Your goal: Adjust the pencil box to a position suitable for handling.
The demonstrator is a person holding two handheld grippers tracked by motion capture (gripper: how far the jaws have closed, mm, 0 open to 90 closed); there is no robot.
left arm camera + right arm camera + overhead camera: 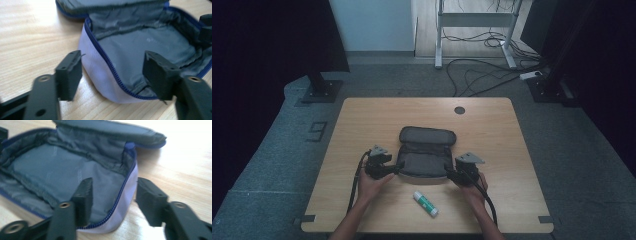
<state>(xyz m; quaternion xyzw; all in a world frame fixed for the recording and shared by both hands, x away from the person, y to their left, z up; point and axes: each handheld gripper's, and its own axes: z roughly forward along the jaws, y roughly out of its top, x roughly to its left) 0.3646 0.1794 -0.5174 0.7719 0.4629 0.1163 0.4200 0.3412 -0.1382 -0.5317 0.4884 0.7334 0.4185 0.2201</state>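
Wooden table [362, 120] on grey carpet: my left gripper [112, 72] and right gripper [112, 195] straddle the open pouch's [427, 155] rim, jaws apart.

Recording lab or test room, not a home.
Beyond the grippers, a lone wooden table [492, 120] stands on grey carpet tiles [272, 150]; black curtains [257, 45] flank it on floor stands [319, 90], and loose cables [482, 75] trail past a white metal frame [474, 30].
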